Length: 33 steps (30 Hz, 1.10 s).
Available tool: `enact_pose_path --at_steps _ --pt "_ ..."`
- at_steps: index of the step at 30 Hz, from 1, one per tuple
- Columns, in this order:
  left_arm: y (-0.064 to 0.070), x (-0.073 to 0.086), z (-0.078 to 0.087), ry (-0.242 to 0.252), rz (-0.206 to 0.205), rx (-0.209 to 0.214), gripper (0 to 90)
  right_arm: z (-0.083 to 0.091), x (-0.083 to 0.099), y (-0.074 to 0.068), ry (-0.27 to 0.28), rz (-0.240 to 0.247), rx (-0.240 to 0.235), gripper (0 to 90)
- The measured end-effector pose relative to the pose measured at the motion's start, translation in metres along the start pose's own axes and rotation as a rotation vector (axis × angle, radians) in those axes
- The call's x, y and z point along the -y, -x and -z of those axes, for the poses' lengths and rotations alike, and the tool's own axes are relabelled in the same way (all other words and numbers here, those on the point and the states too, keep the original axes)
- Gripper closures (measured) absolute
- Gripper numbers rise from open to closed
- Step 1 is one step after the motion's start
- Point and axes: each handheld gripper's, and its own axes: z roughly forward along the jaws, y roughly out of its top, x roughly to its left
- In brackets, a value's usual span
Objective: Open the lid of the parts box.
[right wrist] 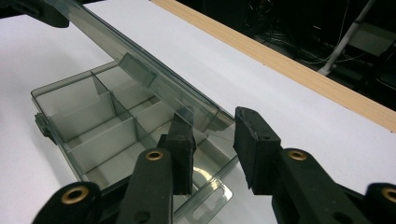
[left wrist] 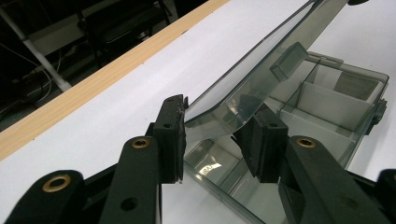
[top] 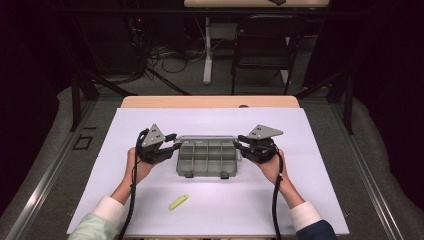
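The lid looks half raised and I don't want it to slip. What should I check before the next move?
1. Left gripper straddles the lid corner: ok.
2. Right gripper straddles the lid's other corner: ok.
3. Jaws clamped tight on the lid: cannot tell.
4. Lid tilted up, off the box: ok.
5. Compartments free of parts: ok.
6. Yellow piece lies apart from the box: ok.

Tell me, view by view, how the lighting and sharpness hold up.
High view: white table evenly bright, background dark, box small but fairly crisp. Left gripper view: lid sharp, near jaws slightly soft. Right gripper view: lid clear, faint sheen, backdrop dim.
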Motion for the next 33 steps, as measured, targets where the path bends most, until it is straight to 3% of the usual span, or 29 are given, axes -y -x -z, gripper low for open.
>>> enact_pose_path --at_steps 33 --pt "-0.022 -0.009 -0.008 -0.012 0.077 0.031 71.0 -0.01 -0.013 0.015 -0.065 -0.072 -0.007 73.1"
